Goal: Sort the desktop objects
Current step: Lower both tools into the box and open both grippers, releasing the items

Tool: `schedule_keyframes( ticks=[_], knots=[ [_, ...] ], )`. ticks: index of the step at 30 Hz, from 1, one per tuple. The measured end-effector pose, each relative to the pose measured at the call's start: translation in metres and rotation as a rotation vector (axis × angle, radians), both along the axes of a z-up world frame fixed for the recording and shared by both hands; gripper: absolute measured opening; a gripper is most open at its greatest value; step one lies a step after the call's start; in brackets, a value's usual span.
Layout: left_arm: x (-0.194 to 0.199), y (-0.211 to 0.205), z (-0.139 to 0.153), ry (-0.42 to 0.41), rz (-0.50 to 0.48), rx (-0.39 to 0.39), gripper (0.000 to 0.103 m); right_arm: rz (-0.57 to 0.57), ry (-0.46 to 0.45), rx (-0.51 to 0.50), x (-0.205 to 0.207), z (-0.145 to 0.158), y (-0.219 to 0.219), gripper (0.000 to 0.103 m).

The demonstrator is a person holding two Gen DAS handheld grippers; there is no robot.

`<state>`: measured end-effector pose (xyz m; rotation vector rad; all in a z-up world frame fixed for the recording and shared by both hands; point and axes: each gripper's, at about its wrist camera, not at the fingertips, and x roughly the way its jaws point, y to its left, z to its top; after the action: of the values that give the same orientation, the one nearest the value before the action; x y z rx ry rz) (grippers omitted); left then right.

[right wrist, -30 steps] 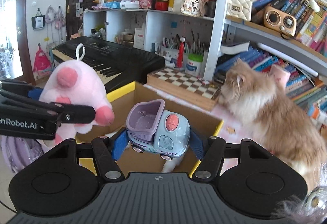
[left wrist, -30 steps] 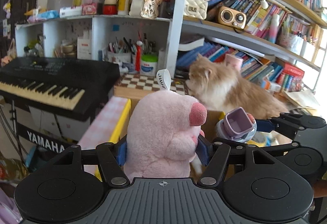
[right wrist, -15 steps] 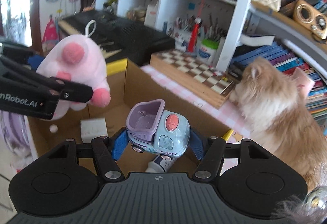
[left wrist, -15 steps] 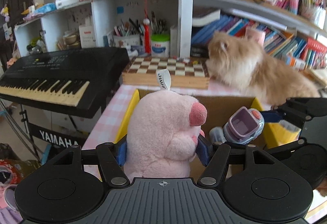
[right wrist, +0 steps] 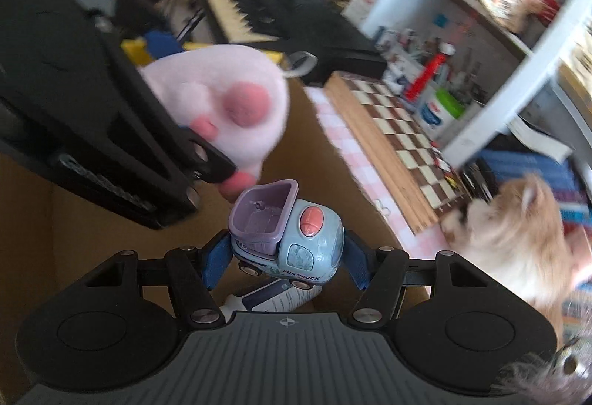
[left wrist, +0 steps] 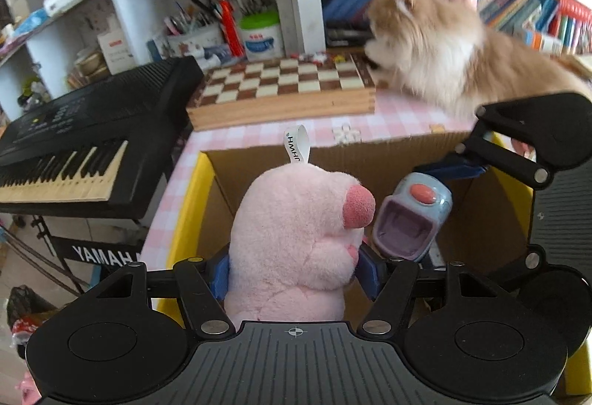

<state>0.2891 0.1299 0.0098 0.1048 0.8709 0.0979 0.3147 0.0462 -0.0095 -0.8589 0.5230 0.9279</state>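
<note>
Left gripper (left wrist: 294,272) pinching pink plush toy (left wrist: 296,242) at its lower body, blue pads pressed into the fabric on both sides; toy upright at centre of the left wrist view, hang-loop pointing up, snout toward frame right. Grip low on the body probably chosen because soft stuffing gives most purchase there and leaves the head free to drop first. Right gripper (right wrist: 285,257) clamped on toy truck (right wrist: 285,238) across its front and rear ends, wheels down, purple bed toward upper left of the right wrist view; end-on hold keeps rolling wheels clear of the pads. Both items held over the open cardboard box (left wrist: 373,161), yellow-edged flaps at left and right of frame, brown inner walls filling the centre; judged to be the sorting bin, both hands at the drop stage. Plush and truck just beside each other, near touching in the left wrist view; contact cannot be confirmed. Tube-like item with printed label (right wrist: 277,297) lying on the box floor directly below the truck, low centre of the right wrist view. Chessboard (left wrist: 285,87) on pink checked tablecloth (left wrist: 388,120) beyond the far box wall, upper centre; cat (left wrist: 455,50) at upper right beside it, close to the box rim — risk of interference on release. Keyboard (left wrist: 74,146) at left, well apart. Right wrist view motion-blurred; fine detail unreliable.
</note>
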Motion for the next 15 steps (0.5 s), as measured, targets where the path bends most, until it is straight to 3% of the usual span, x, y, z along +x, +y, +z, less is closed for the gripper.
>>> schedule_keyframes(
  ticks=[5, 15],
  knots=[
    [0.005, -0.005, -0.011, 0.044, -0.005, 0.014, 0.066, 0.049, 0.03, -0.091, 0.007, -0.012, 0.011, 0.062],
    [0.004, -0.006, -0.016, 0.058, 0.004, 0.007, 0.068, 0.041, 0.052, -0.103, 0.005, -0.014, 0.01, 0.062]
  ],
)
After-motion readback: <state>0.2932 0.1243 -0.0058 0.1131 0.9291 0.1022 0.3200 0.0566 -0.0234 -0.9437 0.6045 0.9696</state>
